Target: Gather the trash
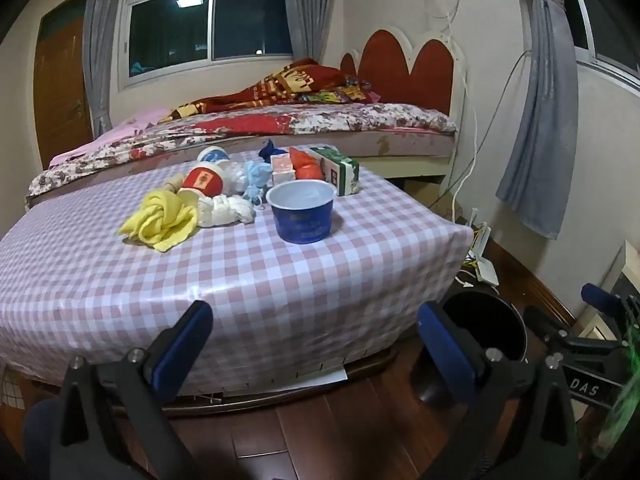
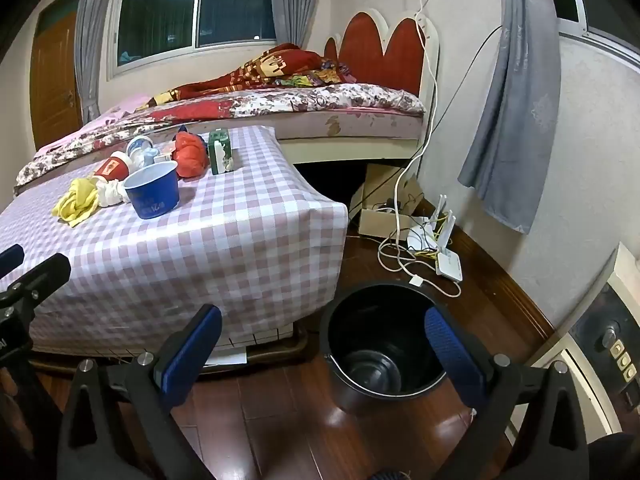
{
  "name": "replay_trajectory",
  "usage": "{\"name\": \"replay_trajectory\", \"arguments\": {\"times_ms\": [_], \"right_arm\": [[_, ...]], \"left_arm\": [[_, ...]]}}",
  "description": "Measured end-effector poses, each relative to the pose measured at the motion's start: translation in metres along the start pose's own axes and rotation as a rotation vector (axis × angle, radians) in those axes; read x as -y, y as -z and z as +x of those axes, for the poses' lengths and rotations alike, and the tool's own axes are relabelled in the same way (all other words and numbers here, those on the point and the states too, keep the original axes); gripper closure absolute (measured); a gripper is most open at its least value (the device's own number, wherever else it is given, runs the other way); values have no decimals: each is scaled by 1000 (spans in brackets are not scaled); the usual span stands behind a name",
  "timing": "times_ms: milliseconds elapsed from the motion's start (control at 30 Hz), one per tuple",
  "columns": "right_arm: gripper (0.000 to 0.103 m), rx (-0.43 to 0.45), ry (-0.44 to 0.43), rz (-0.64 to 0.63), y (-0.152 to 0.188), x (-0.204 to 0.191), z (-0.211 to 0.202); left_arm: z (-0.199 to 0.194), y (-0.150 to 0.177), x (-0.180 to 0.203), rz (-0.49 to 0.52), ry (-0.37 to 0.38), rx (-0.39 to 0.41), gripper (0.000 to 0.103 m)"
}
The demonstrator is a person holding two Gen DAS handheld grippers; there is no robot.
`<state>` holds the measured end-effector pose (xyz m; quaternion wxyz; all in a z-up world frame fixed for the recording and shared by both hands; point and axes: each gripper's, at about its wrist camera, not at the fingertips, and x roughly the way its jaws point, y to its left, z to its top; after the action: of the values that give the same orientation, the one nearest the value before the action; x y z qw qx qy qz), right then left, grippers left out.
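Note:
A table with a pink checked cloth (image 1: 240,272) holds the trash: a blue paper bowl (image 1: 302,216), a yellow cloth (image 1: 162,220), a white crumpled wad (image 1: 226,210), a red cup (image 1: 204,180) lying on its side, an orange bag (image 1: 306,164) and a green carton (image 1: 340,170). A black bin (image 2: 380,344) stands on the floor right of the table and looks empty. My left gripper (image 1: 316,340) is open and empty, before the table's front edge. My right gripper (image 2: 324,344) is open and empty, above the bin's near rim.
A bed (image 1: 280,120) with a red headboard stands behind the table. Routers and cables (image 2: 432,240) and a cardboard box (image 2: 384,204) lie on the wooden floor by the wall. A grey curtain (image 2: 516,100) hangs at right.

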<state>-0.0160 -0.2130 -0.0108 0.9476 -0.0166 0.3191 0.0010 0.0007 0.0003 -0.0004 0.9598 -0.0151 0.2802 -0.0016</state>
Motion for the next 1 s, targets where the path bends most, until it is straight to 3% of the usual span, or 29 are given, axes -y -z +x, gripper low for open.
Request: {"name": "replay_trajectory", "arguments": {"times_ms": [1000], "right_arm": [[1,8,-1,4,-2,-2,1]], "left_arm": [[-2,7,-10,-9,-20,-1,1]]}}
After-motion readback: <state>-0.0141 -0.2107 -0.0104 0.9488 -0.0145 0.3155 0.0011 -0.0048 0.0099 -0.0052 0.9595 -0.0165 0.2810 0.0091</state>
